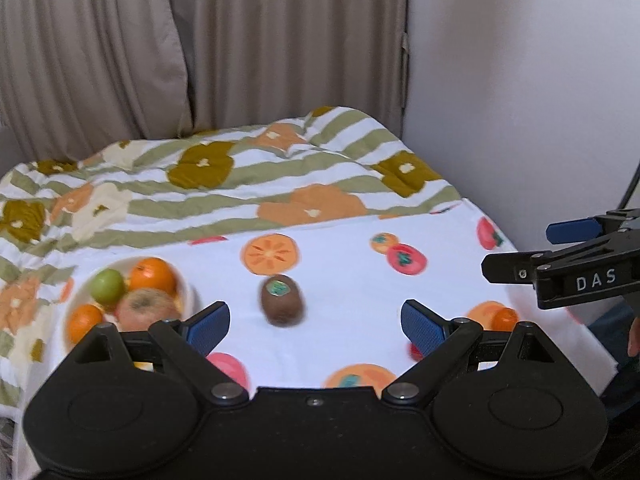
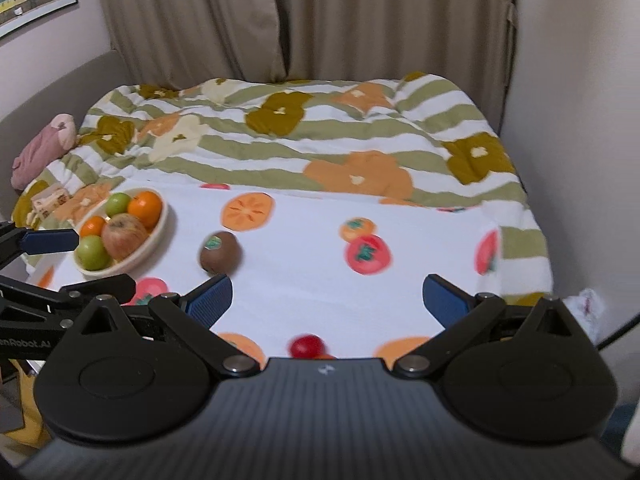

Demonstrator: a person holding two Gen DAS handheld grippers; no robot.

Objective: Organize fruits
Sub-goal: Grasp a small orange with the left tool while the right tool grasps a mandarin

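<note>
Both claws stand wide apart and hold nothing: the left claw (image 1: pixel 315 322) hangs low over the white cloth (image 1: pixel 352 280), and the right claw (image 2: pixel 327 300) hangs over the same cloth on the bed. Just in front of the left claw, between its blue pads, lies the brown kiwi (image 1: pixel 282 300) with a green sticker on top; it rests alone on the cloth, a little to the right of the bowl (image 2: pixel 158 236). The cream bowl holds two oranges (image 2: pixel 146 208), two green apples (image 2: pixel 93 252) and one reddish apple (image 2: pixel 123 236), all touching each other. Well to the right of the bowl, near the cloth's front edge, lies a small orange fruit (image 1: pixel 505 318), and just beside it a small red fruit (image 2: pixel 306 346), partly hidden by the right claw's body. The cloth is printed with flat orange and red fruits. Behind the bowl spreads a quilt (image 2: pixel 320 136) with green stripes and flowers, and behind that hang beige curtains (image 2: pixel 304 20). Left of the bowl, at the bed's edge, lies a pink soft thing (image 2: pixel 44 150).
</note>
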